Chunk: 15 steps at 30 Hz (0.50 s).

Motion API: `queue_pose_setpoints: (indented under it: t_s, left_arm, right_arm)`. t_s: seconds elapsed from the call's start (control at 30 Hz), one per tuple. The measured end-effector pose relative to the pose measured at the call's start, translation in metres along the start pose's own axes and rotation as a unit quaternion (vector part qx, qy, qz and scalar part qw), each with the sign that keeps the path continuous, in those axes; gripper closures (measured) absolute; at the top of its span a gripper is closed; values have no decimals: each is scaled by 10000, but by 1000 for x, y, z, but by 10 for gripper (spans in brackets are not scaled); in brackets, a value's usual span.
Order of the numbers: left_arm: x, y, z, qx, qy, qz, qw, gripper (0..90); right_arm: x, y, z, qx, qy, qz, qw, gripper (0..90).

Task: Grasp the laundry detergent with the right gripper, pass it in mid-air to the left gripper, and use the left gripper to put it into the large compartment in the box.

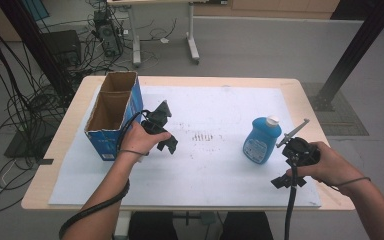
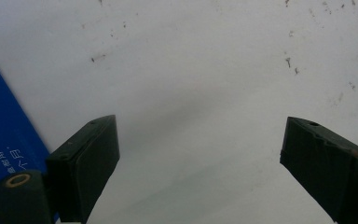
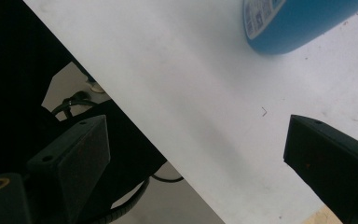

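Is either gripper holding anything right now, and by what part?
Nothing held. Left gripper and right gripper both open and empty; the bottle stands free beside the right one.

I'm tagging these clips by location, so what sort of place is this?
Probably a lab or workshop: cables trail over the bare floor, a black frame post stands by the table, and equipment sits behind.

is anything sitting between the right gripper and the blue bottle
Nothing visible does. The right gripper hangs open just to the right of the blue bottle, near the table's front edge, and only bare white mat lies between them. In the right gripper view the bottle's base sits ahead of the open jaws with clear mat before it.
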State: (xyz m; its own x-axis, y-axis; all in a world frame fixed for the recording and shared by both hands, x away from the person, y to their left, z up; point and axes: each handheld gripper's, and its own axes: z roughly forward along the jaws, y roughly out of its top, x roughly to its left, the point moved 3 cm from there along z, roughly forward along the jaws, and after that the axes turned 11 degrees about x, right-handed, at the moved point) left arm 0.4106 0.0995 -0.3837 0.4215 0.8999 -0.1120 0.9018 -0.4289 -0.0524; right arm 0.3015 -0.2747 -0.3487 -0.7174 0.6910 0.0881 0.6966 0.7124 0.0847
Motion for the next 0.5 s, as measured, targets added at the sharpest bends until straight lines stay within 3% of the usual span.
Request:
queue_pose_setpoints:
  t_s: [0.5]
  left_arm:
    - [1,-1,1,9,-27,2,10000,118]
  right_arm:
    - [-12,-11,4,29,-12,159,9999,69]
